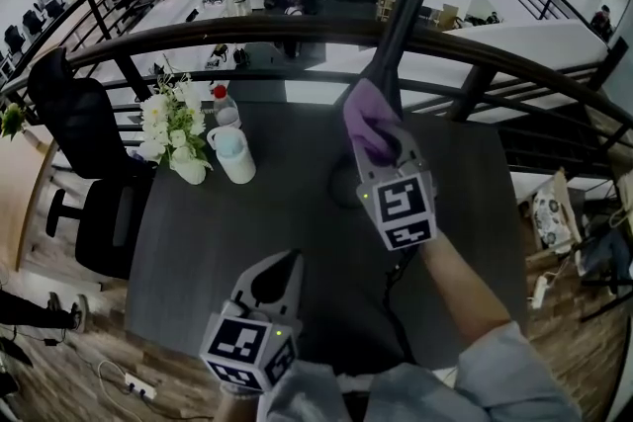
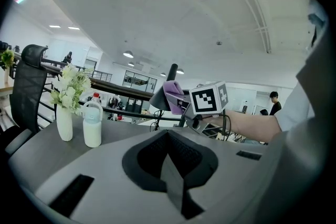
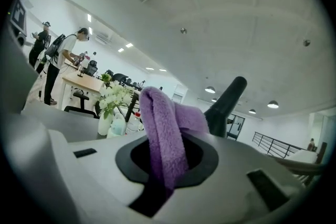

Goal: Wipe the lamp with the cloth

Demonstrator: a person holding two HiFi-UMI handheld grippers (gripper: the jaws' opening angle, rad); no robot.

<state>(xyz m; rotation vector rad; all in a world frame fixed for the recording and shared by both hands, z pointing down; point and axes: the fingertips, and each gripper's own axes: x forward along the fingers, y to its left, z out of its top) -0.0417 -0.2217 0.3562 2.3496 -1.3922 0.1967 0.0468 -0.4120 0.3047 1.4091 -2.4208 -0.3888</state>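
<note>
1. Right gripper view: shows the right tool (image 3: pixel 167 168) clamped shut on a folded purple cloth (image 3: pixel 164 128), which stands up from between the jaws.
2. Just behind the cloth, shows the black lamp (image 3: pixel 227 98), its arm slanting up and to the right; cannot tell contact from here.
3. From the head view, puts that tool above the middle of the dark counter (image 1: pixel 198 252), with the cloth against the lower part of the lamp's arm, the arm running up past the curved railing (image 1: pixel 247 33).
4. Left gripper view: shows the left tool (image 2: pixel 170 176) with jaws together and nothing between them.
5. From the head view, puts this tool low at the counter's near edge, well apart from the lamp and pointing towards it.
6. At the counter's far left corner, groups a white vase of pale flowers (image 1: pixel 176 128), a white handled jug (image 1: pixel 234 158) just beside it, and a red-capped bottle (image 1: pixel 224 106) behind both.
7. Left of the counter, sets a black office chair (image 1: pixel 79 143).
</note>
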